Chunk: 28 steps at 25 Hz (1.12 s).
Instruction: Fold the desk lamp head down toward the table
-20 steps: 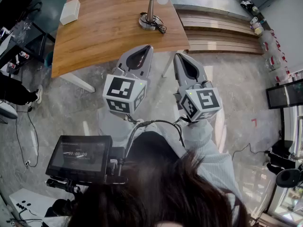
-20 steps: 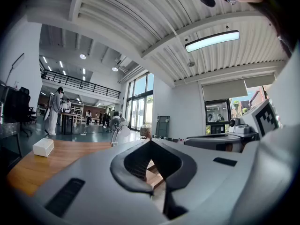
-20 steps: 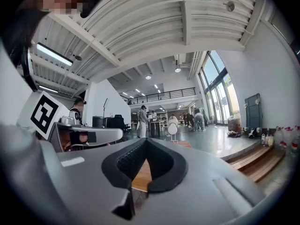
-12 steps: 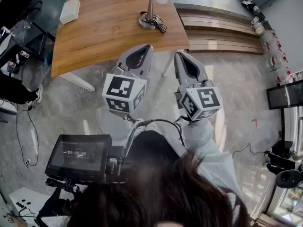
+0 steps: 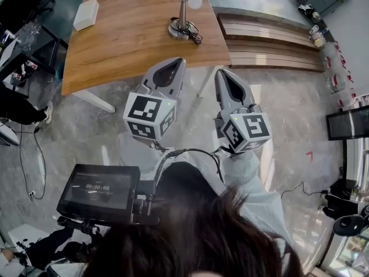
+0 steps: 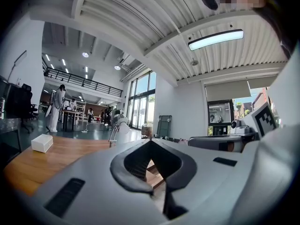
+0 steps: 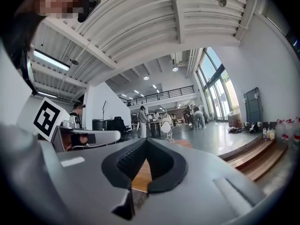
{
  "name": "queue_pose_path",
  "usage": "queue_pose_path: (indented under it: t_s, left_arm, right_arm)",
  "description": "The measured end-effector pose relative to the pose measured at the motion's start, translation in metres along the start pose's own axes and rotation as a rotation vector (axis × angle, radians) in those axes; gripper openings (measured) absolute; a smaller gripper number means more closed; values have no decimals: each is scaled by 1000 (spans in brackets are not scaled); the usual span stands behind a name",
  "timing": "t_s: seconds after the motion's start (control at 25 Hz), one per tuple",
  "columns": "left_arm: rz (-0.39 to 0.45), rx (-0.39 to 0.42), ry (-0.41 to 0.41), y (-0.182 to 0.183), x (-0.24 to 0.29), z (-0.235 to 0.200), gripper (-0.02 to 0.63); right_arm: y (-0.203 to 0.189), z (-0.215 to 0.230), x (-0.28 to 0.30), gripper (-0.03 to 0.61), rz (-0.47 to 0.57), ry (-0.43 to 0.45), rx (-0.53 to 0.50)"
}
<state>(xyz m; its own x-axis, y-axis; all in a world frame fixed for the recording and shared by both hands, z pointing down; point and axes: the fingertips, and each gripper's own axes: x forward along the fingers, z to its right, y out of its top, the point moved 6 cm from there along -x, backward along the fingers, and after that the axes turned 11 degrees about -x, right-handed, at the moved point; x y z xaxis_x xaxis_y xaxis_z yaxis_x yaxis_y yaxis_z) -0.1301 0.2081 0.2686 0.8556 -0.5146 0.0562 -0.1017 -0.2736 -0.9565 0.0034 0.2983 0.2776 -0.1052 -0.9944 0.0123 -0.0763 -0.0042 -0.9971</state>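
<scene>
Desk lamp (image 5: 183,17) stands at twelve o'clock near the far edge of a wooden table (image 5: 115,45), its head partly cut off by the top edge. White box (image 5: 85,14) sits at ten o'clock. Short of the table, over grey floor, left gripper (image 5: 174,62) and right gripper (image 5: 221,74) are both clenched on nothing. Dark hair hides the six o'clock area.

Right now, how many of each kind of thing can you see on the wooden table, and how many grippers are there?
Desk lamp: 1
White box: 1
Grippers: 2, the left gripper and the right gripper
Total: 4
</scene>
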Motion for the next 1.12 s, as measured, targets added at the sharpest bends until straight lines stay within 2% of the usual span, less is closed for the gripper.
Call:
queue_pose_path:
  t_s: [0.28,0.48,0.76,1.0,1.12]
  left_arm:
    - [-40,-19,56,-24,17,-11,3]
    - [-52,-44,90,-28,47,-42,3]
    - [-31,-64,90,-15,124,-107,3]
    - [-69,-90,85,-4,193,-195,3]
    - [-83,-96,84,0,227,-223,3]
  right_arm:
    - [-29,20,9,2,-47,28,44]
    - [-46,46,44,2,-81,39,61]
    - [-68,93,132,2,-164,84,50]
    - [-82,135,229,2,-218,83,81]
    - [-86,161,270,2,-217,79,122]
